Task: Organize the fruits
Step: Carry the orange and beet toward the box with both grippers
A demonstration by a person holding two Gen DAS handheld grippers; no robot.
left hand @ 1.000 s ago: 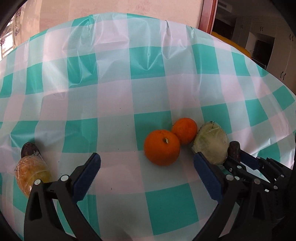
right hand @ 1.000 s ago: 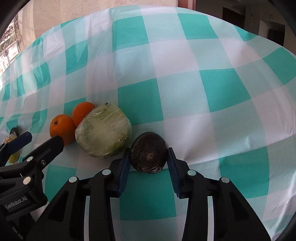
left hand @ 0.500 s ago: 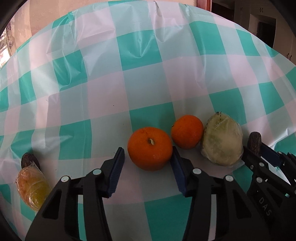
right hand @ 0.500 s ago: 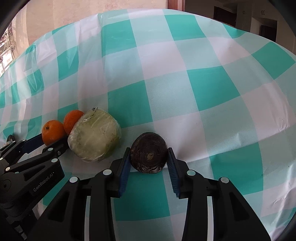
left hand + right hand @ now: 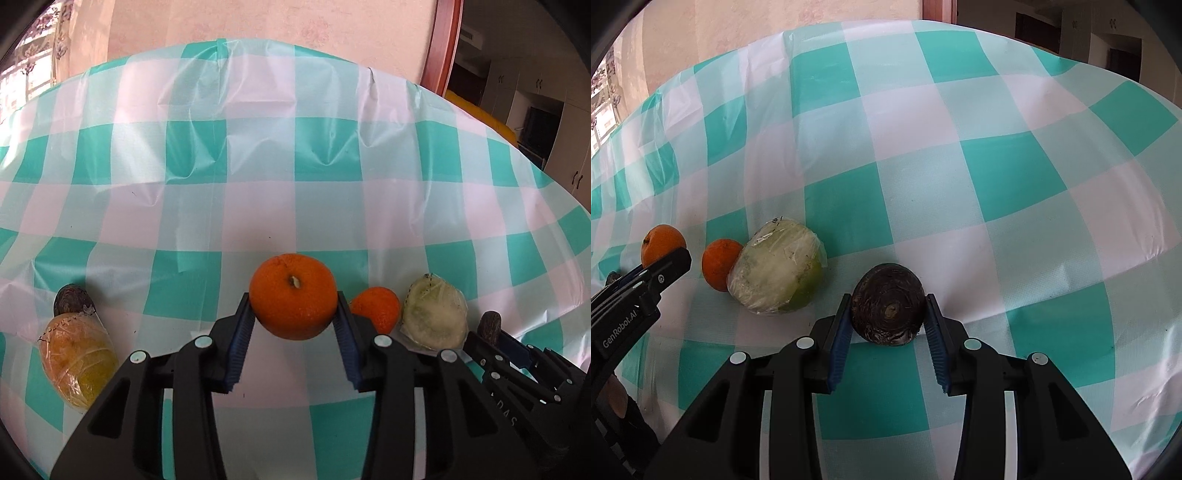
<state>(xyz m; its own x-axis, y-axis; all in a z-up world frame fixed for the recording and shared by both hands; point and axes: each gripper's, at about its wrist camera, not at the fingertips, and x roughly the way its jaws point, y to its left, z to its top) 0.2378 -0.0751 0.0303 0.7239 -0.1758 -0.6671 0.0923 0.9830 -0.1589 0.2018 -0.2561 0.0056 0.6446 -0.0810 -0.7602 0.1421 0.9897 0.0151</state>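
My left gripper (image 5: 294,321) is shut on a large orange (image 5: 293,295) and holds it above the checked tablecloth. A smaller orange (image 5: 376,308) and a pale green wrapped fruit (image 5: 434,317) lie just to its right. My right gripper (image 5: 886,314) is shut on a dark brown round fruit (image 5: 887,304) that rests on the cloth. In the right wrist view the wrapped green fruit (image 5: 775,271) and the small orange (image 5: 718,264) lie to the left, with the held orange (image 5: 661,243) beyond them.
A wrapped yellow-orange fruit (image 5: 75,360) and a dark fruit (image 5: 72,300) behind it lie at the left of the teal-and-white tablecloth (image 5: 258,184). A wall and a wooden door frame (image 5: 439,40) stand behind the table.
My left gripper has moved forward, closed on the large orange and lifted it off the cloth, away from the small orange. My right gripper keeps its hold on the dark fruit.
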